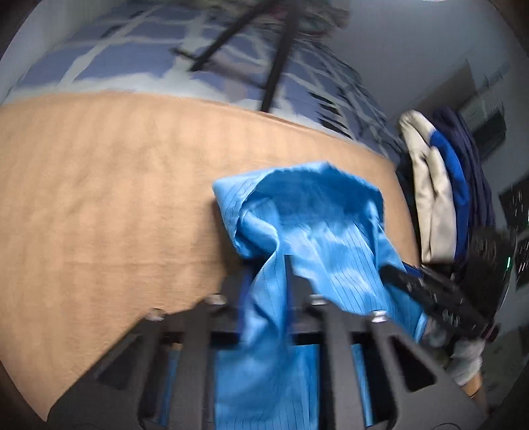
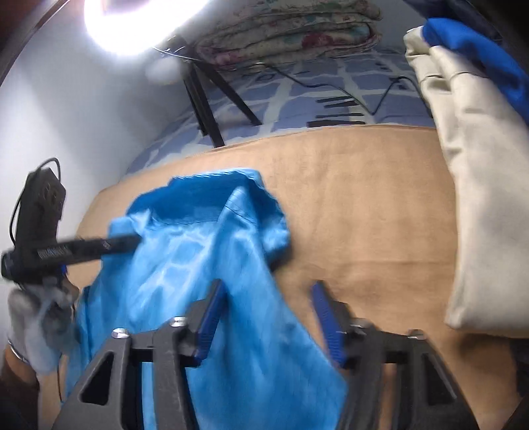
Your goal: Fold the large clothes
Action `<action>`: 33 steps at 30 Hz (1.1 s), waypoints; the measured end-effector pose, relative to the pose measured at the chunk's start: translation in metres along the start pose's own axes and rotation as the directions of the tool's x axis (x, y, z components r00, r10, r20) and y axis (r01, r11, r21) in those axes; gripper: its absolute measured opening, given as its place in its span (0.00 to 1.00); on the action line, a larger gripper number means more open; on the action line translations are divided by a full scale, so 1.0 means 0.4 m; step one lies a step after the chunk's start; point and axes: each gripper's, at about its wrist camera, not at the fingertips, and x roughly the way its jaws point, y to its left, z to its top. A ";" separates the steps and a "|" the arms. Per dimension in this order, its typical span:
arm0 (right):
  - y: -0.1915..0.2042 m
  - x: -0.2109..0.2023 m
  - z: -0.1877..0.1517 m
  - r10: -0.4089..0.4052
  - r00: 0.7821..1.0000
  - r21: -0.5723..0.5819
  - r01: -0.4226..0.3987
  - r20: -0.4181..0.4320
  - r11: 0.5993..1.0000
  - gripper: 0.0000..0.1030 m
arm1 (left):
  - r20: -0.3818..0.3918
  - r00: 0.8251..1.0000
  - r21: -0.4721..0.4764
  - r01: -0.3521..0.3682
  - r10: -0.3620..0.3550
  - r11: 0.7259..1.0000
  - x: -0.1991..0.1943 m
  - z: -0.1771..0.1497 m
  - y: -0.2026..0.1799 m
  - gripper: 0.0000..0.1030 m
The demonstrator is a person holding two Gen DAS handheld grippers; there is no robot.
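Note:
A bright blue pinstriped garment [image 1: 307,228] lies bunched on the tan cloth-covered surface [image 1: 99,198]. My left gripper [image 1: 269,281] is shut on a fold of it, the cloth hanging down between the fingers. In the right wrist view the same garment [image 2: 205,251] drapes over my right gripper [image 2: 267,297], whose blue-padded fingers [image 2: 325,317] stand apart with cloth lying between them but not pinched. The left gripper [image 2: 132,239] shows at the garment's left edge. The right gripper shows at the garment's right edge in the left wrist view [image 1: 390,271].
A stack of folded clothes, beige [image 2: 476,185], blue and navy, stands at the right end of the surface. Behind is a blue checked bedsheet [image 2: 297,96] with black tripod legs [image 2: 205,109], a cable, a folded floral quilt [image 2: 284,29] and a bright ring light [image 2: 139,23].

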 end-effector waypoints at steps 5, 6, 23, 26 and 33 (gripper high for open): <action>0.053 -0.030 0.006 0.005 0.999 -0.049 -0.002 0.047 0.999 0.00 | 0.073 0.997 0.032 0.034 -0.037 0.999 -0.073 -0.008 -0.030 0.03; 0.057 -0.045 0.009 0.007 0.998 -0.045 -0.004 0.067 0.999 0.00 | 0.090 0.995 0.037 0.043 -0.046 0.998 -0.097 -0.010 -0.033 0.03; 0.255 -0.450 -0.184 0.033 0.963 -0.194 0.021 0.268 0.981 0.00 | 0.224 0.970 0.148 0.058 -0.091 0.987 -0.487 -0.302 -0.175 0.01; 0.279 -0.497 -0.261 0.018 0.963 -0.212 0.040 0.267 0.976 0.00 | 0.223 0.971 0.170 0.054 -0.092 0.984 -0.534 -0.399 -0.201 0.01; 0.299 -0.584 -0.495 0.018 0.967 -0.210 0.037 0.255 0.977 0.00 | 0.194 0.977 0.195 0.052 -0.090 0.979 -0.582 -0.632 -0.245 0.01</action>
